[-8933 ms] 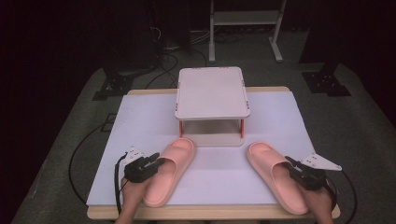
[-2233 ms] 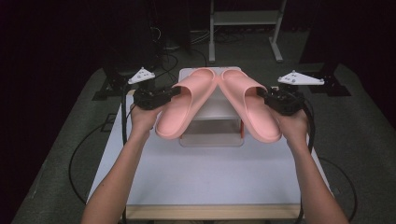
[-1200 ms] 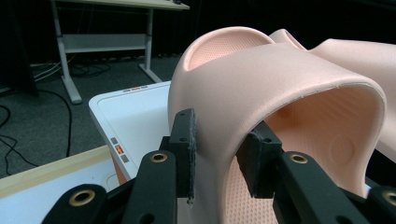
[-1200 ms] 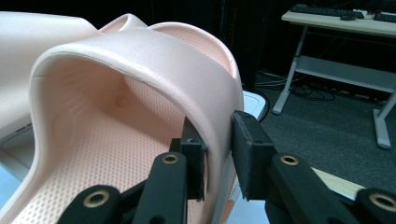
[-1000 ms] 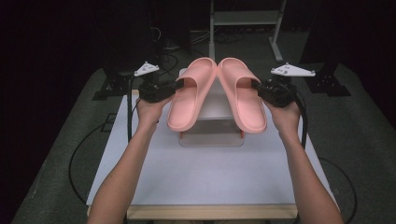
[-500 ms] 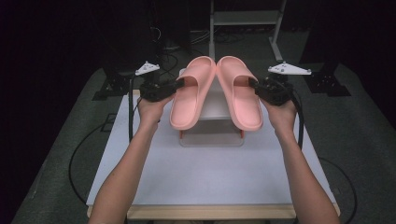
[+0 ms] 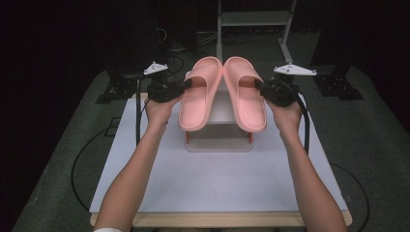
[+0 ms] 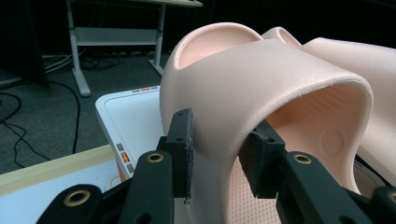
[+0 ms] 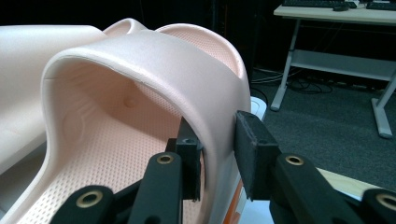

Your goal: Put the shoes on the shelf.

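From above, both of the person's arms stretch out over the white table (image 7: 217, 179), each hand carrying a gripper, and the two pink slippers sit side by side over the small white stand (image 7: 218, 140) at the far middle of the table, toes close together and heels spread towards the person. That high view gives the layout but not the grip itself; the two gripper views fill that in. The left gripper (image 8: 219, 156) has its jaws either side of the strap wall of the left slipper (image 7: 199, 94): one pad on the outside of the strap, the other inside the foot opening, both close against the foam, though I cannot tell for sure whether they press or only touch. Its jaws have just been opening a little. The right gripper (image 9: 219, 156) stands the same way on the right slipper (image 7: 245, 94), the strap wall between its pads, and its jaws too have just been easing apart. The left gripper view also shows the stand's white top with small orange marks beneath the slipper, and a desk frame (image 8: 116, 37) in the dark room behind.
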Available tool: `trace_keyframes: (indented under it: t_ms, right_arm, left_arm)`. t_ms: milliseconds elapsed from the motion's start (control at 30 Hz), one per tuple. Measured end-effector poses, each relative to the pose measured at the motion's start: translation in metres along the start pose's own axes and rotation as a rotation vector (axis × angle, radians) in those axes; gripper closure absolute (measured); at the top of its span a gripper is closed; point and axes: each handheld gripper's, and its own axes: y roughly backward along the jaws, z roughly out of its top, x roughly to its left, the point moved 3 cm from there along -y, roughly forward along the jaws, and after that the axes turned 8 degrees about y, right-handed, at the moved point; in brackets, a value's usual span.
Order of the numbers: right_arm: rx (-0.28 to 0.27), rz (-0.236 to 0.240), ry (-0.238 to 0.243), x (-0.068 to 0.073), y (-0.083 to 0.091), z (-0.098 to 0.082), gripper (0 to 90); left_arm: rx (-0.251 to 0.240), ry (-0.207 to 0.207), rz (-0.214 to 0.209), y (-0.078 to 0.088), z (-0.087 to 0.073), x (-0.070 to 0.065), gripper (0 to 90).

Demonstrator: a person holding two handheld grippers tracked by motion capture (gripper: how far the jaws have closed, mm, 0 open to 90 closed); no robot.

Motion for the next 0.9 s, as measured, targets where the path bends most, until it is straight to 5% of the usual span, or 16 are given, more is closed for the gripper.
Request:
trace_keyframes:
  t_ms: [900]
  right_arm:
    - [0.013, -0.008, -0.060, 0.001, -0.028, -0.001, 68.3]
  left_arm:
    - [0.008, 0.057, 0.038, -0.021, 0.001, 0.009, 64.0]
